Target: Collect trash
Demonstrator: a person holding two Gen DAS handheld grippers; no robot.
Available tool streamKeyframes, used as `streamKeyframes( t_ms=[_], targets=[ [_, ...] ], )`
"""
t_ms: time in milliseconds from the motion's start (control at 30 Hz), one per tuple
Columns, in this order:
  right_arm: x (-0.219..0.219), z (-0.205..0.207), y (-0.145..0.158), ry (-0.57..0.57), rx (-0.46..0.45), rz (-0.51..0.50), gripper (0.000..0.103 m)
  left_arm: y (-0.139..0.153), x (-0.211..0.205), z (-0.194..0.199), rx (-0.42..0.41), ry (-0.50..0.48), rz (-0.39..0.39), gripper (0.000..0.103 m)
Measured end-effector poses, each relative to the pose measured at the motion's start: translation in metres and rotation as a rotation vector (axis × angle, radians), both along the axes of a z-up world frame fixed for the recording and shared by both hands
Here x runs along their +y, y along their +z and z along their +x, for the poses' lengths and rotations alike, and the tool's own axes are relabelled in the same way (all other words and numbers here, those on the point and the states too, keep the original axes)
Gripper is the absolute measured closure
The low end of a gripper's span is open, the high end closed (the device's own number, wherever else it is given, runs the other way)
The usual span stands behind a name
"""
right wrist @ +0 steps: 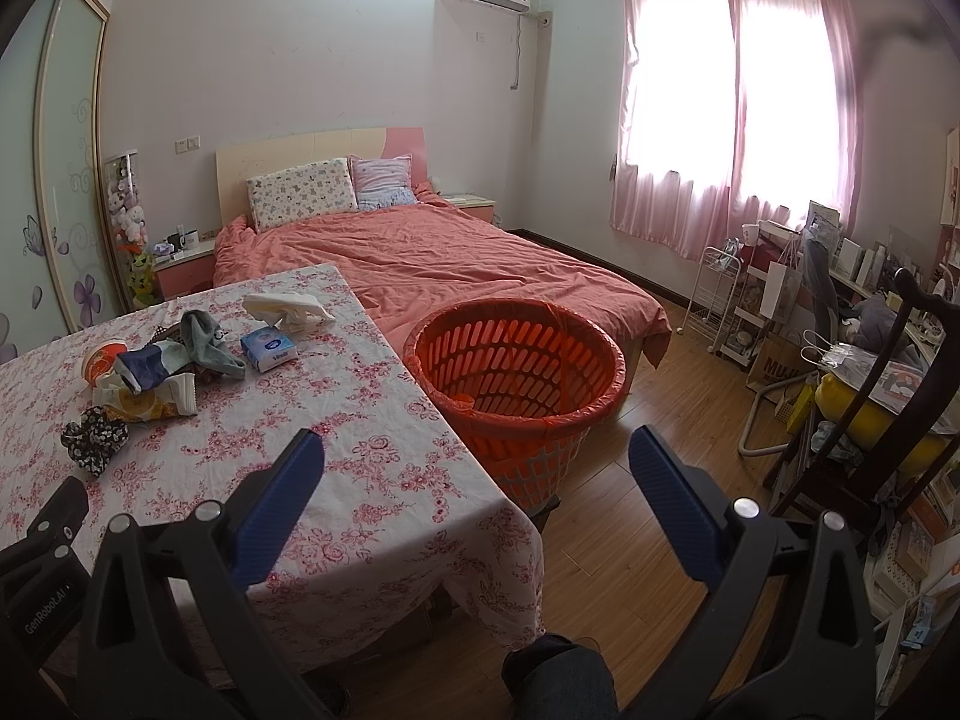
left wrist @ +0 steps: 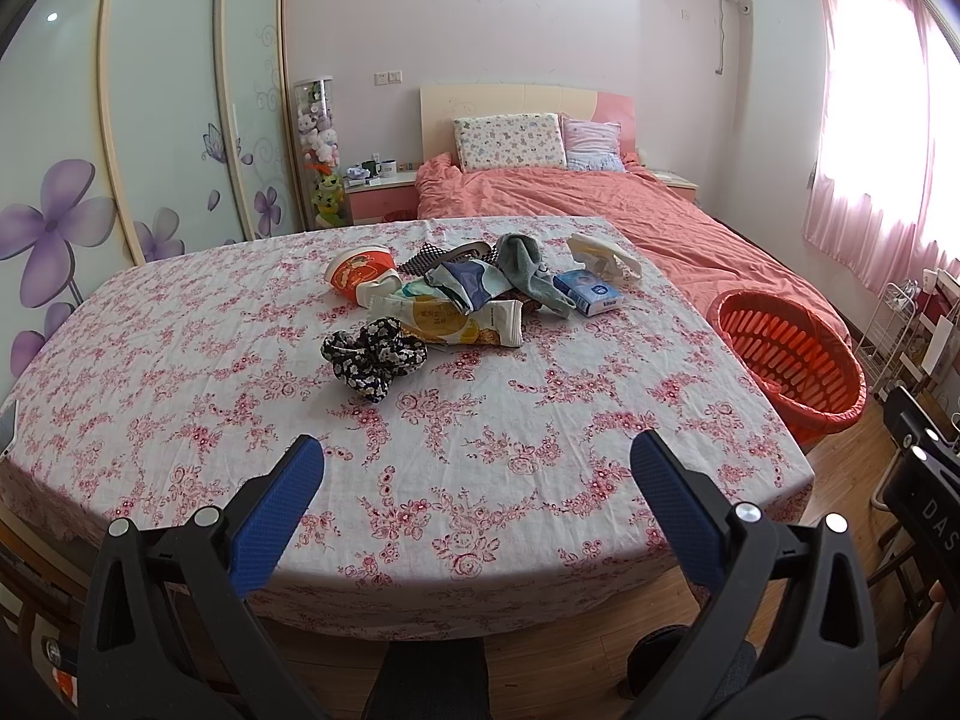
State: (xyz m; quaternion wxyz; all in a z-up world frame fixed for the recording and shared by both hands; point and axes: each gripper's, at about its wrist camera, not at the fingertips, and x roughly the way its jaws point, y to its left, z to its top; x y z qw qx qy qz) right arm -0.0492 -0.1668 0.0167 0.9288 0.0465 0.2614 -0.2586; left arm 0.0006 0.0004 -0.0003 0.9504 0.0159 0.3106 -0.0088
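A pile lies mid-table on the floral cloth (left wrist: 240, 360): a red paper cup (left wrist: 359, 272) on its side, a yellow snack wrapper (left wrist: 447, 319), a black floral scrunchie (left wrist: 373, 356), a grey sock (left wrist: 531, 273), a blue tissue pack (left wrist: 588, 292) and crumpled white paper (left wrist: 603, 255). An orange basket (left wrist: 789, 354) stands right of the table; it also shows in the right wrist view (right wrist: 519, 378). My left gripper (left wrist: 477, 459) is open and empty over the table's near edge. My right gripper (right wrist: 477, 456) is open and empty, off the table's right corner, in front of the basket.
A bed with a coral cover (right wrist: 432, 264) stands behind the table and basket. A wardrobe with flower doors (left wrist: 120, 150) is at the left. A dark chair (right wrist: 888, 408), a white rack (right wrist: 717, 294) and cluttered shelves line the right wall. Wooden floor (right wrist: 660, 438) lies around the basket.
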Motion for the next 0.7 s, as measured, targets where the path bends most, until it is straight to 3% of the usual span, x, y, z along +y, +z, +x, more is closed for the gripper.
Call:
streamKeyframes(
  t_ms=[700],
  targets=[
    [-0.003,0.011,-0.002,0.003,0.014,0.012,0.004,-0.008,-0.003,0.005,0.011,0.012,0.002,0.002]
  ],
)
